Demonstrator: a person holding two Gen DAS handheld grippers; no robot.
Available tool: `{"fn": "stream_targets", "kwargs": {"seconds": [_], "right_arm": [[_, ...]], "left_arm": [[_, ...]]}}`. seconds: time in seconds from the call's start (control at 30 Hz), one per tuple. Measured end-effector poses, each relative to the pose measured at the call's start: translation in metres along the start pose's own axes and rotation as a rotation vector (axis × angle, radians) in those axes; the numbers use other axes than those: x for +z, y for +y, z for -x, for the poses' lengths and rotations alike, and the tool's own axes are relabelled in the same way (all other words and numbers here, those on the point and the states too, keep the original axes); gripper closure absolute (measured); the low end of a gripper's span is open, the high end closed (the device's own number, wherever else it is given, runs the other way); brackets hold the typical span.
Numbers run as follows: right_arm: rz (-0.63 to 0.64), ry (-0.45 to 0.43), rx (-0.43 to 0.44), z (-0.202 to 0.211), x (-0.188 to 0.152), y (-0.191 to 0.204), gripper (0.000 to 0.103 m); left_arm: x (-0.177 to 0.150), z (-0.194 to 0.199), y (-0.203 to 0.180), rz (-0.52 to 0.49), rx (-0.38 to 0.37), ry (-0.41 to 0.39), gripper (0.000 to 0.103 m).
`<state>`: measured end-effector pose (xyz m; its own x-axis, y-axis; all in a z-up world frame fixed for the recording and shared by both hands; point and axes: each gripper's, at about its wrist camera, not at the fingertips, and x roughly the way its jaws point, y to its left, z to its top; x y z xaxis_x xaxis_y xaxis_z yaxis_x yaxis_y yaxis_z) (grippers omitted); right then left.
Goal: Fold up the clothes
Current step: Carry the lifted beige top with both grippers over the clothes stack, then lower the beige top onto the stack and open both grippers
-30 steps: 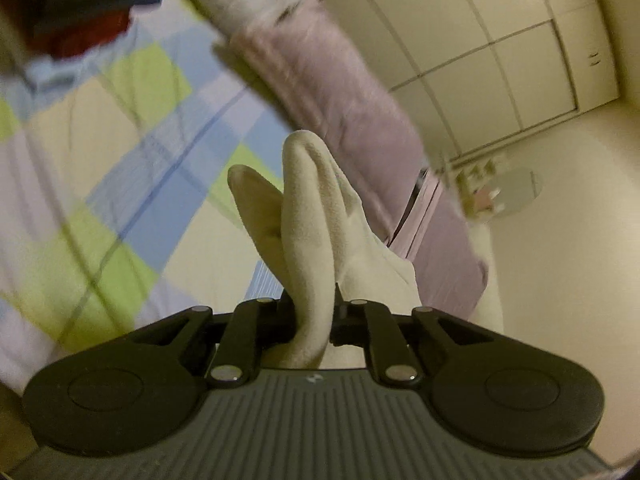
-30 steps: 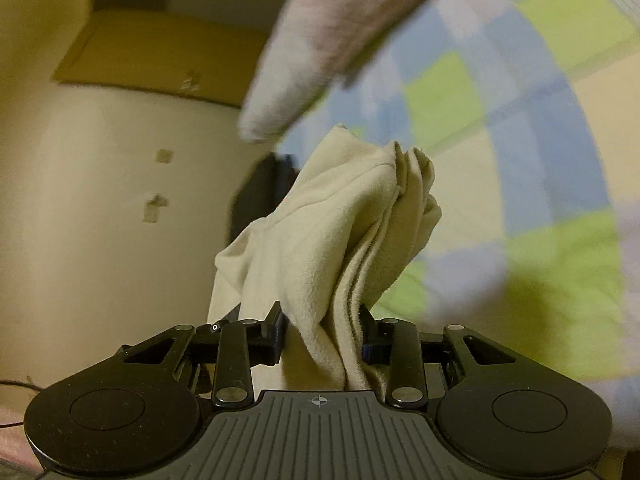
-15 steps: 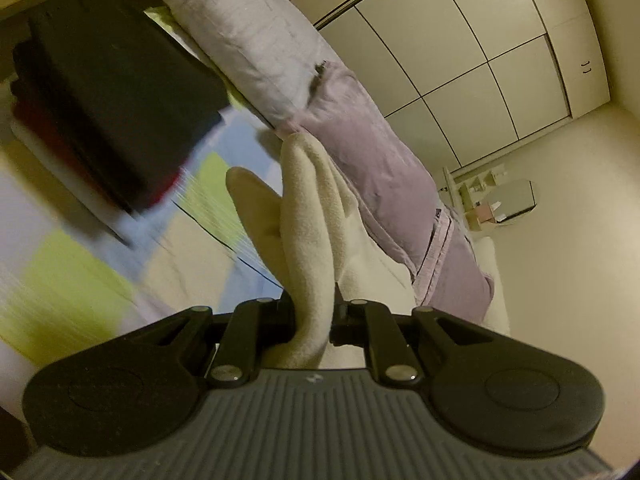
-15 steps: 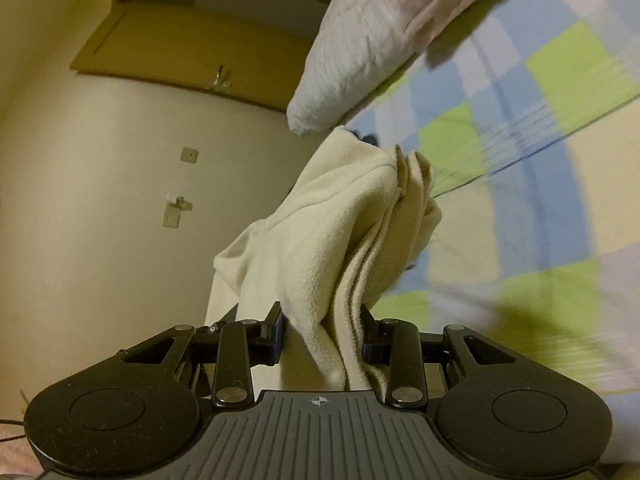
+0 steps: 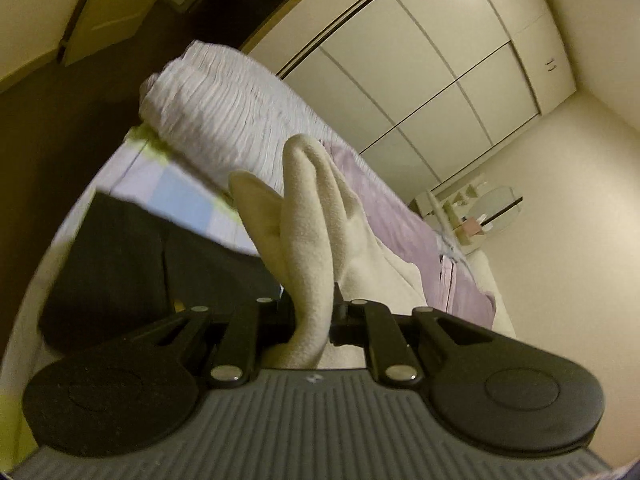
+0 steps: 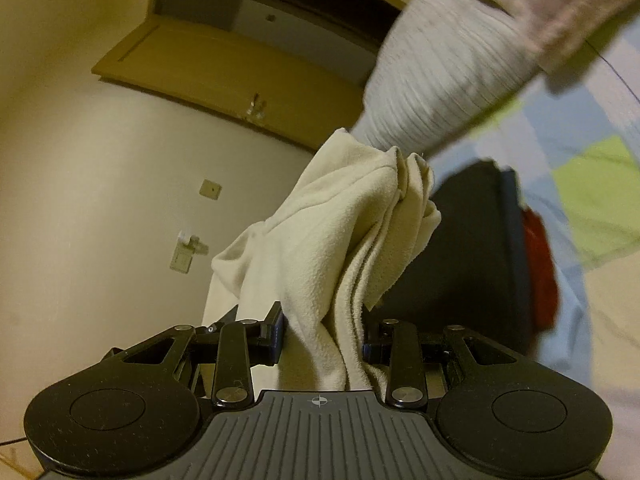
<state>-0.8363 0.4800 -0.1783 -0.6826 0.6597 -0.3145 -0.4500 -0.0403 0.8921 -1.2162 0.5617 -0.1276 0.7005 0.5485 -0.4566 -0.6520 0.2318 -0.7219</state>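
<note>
Left wrist view: the left hand-held gripper (image 5: 314,312) is pinching a fold of the cream cloth (image 5: 308,232) tight between its jaws, the same as a second ago. What is changing is the scene behind it. A second ago the checked bed sheet (image 5: 180,200) was filling the view; now a dark folded pile (image 5: 132,264) is sitting right below the cloth, and the white pillow (image 5: 224,120) is behind it.

Right wrist view: the right hand-held gripper (image 6: 324,336) is also squeezing a thick bunch of the cream cloth (image 6: 340,232), with no change in its grip. The dark folded pile (image 6: 472,256), with something red (image 6: 544,272) under it, is now coming into view beside the cloth.

The cloth is up in the air, held by both. It looks like it is being carried to the pile, so setting it down is probably next.
</note>
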Motion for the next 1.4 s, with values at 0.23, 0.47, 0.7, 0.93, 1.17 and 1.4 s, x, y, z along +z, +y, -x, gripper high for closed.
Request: {"fn": "stream_targets", "kwargs": {"seconds": [0.23, 0.47, 0.7, 0.93, 1.17, 1.4], "right_arm": [[0.000, -0.028, -0.064, -0.057, 0.004, -0.011, 0.069], [-0.034, 0.005, -0.118, -0.083, 0.003, -0.049, 0.069], [-0.060, 0.065, -0.198, -0.115, 0.000, -0.078, 0.061], [0.178, 0.037, -0.408, -0.107, -0.003, -0.039, 0.051], [0.642, 0.050, -0.507, -0.081, -0.047, 0.021, 0.052], [0.761, 0.205, -0.546, -0.122, -0.086, 0.008, 0.053]], "left_arm": [[0.022, -0.033, 0.062, 0.039, -0.017, 0.040, 0.093], [0.011, -0.059, 0.101, 0.066, 0.009, 0.087, 0.092], [0.003, -0.078, 0.141, 0.095, 0.123, 0.127, 0.082], [0.017, -0.014, 0.127, 0.069, 0.323, -0.052, 0.082], [-0.038, 0.004, 0.050, -0.172, 0.295, 0.025, 0.093], [-0.067, -0.037, 0.086, -0.129, 0.455, 0.091, 0.096]]}}
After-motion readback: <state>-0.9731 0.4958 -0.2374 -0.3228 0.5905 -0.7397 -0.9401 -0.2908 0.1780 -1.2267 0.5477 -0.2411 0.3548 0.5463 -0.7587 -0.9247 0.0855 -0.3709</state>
